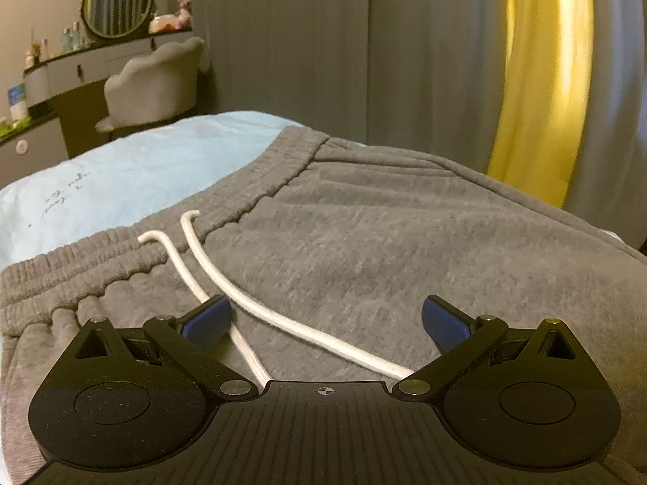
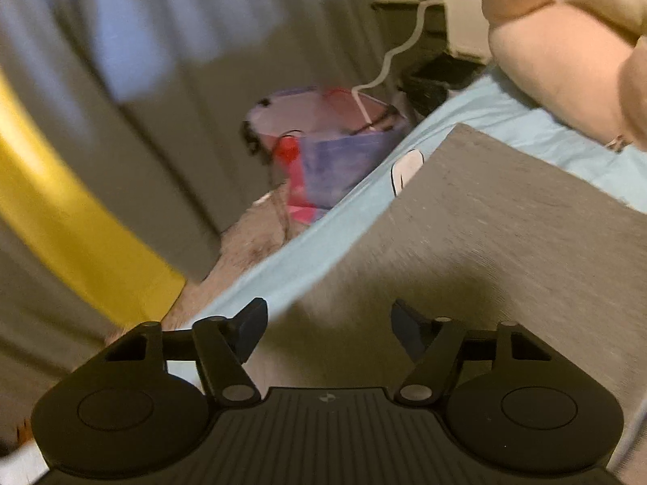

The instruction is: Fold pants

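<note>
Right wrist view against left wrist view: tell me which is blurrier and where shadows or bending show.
Right wrist view: blurrier, motion smear across the curtain, bag and grey pants; a dark shadow lies on the cloth ahead of the open right hand-held gripper. Left wrist view: sharper, drawstring and waistband crisp past the open left hand-held gripper; fisheye bows the yellow curtain stripe.

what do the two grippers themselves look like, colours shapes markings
Both are matte black. The left gripper has a ribbed centre plate with a small crosshair mark, round discs either side, silver pivot pins, one brass-coloured, and blue ribbed finger pads. The right gripper has the same build; its pads look dark blue through blur. No cables or sleeves show.
</note>
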Action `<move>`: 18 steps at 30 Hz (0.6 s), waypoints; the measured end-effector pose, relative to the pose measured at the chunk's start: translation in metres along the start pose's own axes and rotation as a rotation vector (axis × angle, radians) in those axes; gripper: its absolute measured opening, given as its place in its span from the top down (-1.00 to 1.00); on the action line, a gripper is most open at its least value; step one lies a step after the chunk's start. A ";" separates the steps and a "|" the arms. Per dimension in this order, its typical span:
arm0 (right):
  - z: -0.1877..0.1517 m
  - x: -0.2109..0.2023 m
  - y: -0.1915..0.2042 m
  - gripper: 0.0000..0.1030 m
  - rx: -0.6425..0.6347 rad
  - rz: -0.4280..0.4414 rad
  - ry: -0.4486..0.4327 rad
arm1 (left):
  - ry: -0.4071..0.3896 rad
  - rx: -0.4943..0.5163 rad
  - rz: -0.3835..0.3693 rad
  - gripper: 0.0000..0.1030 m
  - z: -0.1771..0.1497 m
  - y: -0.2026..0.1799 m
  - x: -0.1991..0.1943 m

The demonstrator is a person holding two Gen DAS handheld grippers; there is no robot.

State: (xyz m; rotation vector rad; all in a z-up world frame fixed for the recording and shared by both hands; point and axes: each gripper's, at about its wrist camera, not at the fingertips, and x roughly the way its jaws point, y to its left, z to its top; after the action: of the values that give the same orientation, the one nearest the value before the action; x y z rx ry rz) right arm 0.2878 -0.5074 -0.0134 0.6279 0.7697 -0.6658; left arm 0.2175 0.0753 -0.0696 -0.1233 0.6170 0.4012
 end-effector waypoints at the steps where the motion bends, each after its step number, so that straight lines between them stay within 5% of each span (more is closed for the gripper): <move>1: 0.004 0.011 0.002 -0.07 0.017 -0.018 0.017 | -0.003 0.001 0.004 -1.00 0.000 -0.001 0.000; 6: 0.008 0.039 0.006 0.31 0.049 -0.122 0.023 | -0.008 0.005 0.014 -1.00 -0.001 -0.003 0.003; 11: 0.002 0.045 0.022 0.33 -0.034 -0.199 -0.001 | -0.009 0.004 0.014 -1.00 -0.002 -0.003 0.003; 14: -0.005 0.042 0.028 0.79 -0.125 -0.248 -0.023 | -0.008 0.001 0.010 -1.00 -0.002 -0.002 0.004; 18: -0.009 0.000 0.014 0.88 -0.151 -0.163 -0.079 | -0.002 -0.026 -0.013 -1.00 -0.001 0.003 0.005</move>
State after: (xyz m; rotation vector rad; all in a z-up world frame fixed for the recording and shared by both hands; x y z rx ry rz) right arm 0.2937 -0.4918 -0.0147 0.4016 0.7951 -0.7691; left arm 0.2192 0.0795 -0.0736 -0.1515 0.6085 0.3967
